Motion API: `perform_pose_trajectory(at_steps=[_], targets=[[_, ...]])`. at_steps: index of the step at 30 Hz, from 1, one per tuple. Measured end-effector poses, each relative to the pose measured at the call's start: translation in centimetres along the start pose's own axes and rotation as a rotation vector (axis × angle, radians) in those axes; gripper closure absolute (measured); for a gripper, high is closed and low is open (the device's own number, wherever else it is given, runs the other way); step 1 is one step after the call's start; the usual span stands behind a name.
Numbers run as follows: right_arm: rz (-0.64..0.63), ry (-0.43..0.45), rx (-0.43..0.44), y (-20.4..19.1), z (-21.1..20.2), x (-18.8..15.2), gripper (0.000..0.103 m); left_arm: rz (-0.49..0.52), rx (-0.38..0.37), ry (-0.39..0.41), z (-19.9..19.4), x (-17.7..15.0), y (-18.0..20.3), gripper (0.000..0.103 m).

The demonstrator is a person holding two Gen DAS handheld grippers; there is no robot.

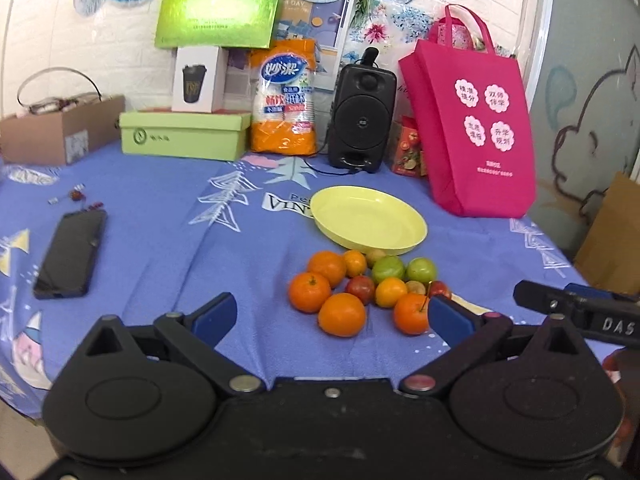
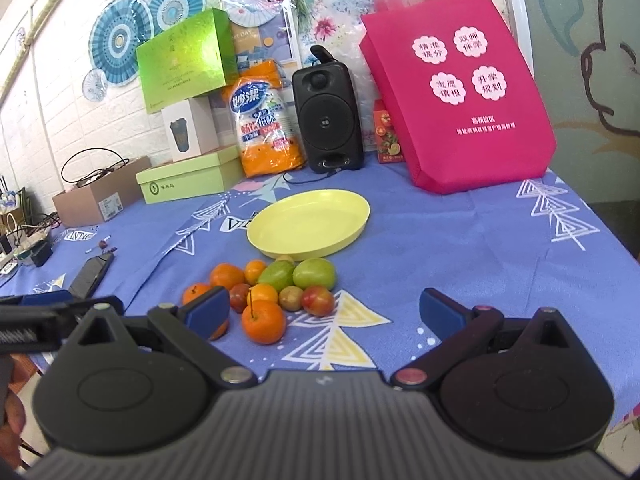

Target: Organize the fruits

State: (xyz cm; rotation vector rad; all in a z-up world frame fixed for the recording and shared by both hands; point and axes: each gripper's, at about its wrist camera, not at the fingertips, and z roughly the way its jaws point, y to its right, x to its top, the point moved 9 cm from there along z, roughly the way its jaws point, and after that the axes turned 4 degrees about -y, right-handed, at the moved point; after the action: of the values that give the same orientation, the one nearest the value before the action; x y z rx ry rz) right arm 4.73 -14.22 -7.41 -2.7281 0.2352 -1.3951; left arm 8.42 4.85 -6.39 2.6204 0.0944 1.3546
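A cluster of fruit lies on the blue tablecloth: oranges point(image 1: 341, 314), two green fruits point(image 1: 387, 269) and small red ones point(image 1: 360, 288). It also shows in the right wrist view, with an orange point(image 2: 264, 320), green fruits point(image 2: 314, 273) and a red fruit point(image 2: 318, 300). An empty yellow plate point(image 1: 368, 218) point(image 2: 310, 224) sits just behind the cluster. My left gripper point(image 1: 332, 314) is open and empty, just before the fruit. My right gripper point(image 2: 324, 312) is open and empty, to the right of the left one, near the fruit.
A black phone point(image 1: 70, 254) lies at the left. At the back stand a pink bag point(image 1: 472, 120), a black speaker point(image 1: 362, 116), an orange packet point(image 1: 284, 100), green boxes point(image 1: 184, 134) and a cardboard box point(image 1: 60, 128). The table edge falls away at right.
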Motion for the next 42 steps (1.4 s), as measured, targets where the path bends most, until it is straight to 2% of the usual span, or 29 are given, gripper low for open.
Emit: perform_pose_trajectory(at_steps=[6, 14, 18, 22, 26, 30, 36, 39, 42], targets=[[-0.045, -0.030, -0.003, -0.3, 1.5, -0.7, 0.000, 0.032, 0.067, -0.029, 2.3, -0.2, -1.6, 0.000], [-0.170, -0.069, 0.004, -1.5, 3.9, -2.3, 0.000, 0.143, 0.144, -0.055, 5.8, -1.8, -0.7, 0.000], [-0.165, -0.135, 0.033, -1.3, 5.5, -3.1, 0.006, 0.179, 0.111, -0.075, 7.4, -2.4, 0.1, 0.000], [-0.146, -0.181, 0.058, -0.8, 6.9, -3.9, 0.008, 0.163, 0.009, -0.099, 8.9, -2.6, 1.3, 0.002], [-0.173, -0.163, 0.061, -0.5, 7.3, -4.1, 0.009, 0.205, -0.044, -0.117, 10.3, -2.7, 2.7, 0.020], [-0.189, -0.170, 0.045, 0.5, 8.2, -4.1, 0.009, 0.208, -0.082, -0.155, 12.0, -3.1, 3.4, 0.025], [-0.217, -0.181, 0.060, 1.3, 9.5, -4.0, 0.028, 0.203, -0.066, -0.187, 13.5, -3.6, 3.1, 0.034], [-0.250, -0.184, 0.100, 0.7, 9.9, -4.0, 0.032, 0.180, -0.074, -0.219, 14.2, -3.8, 2.4, 0.035], [-0.284, -0.191, 0.170, -0.4, 10.0, -4.2, 0.043, 0.168, -0.087, -0.224, 14.7, -3.7, 2.1, 0.036]])
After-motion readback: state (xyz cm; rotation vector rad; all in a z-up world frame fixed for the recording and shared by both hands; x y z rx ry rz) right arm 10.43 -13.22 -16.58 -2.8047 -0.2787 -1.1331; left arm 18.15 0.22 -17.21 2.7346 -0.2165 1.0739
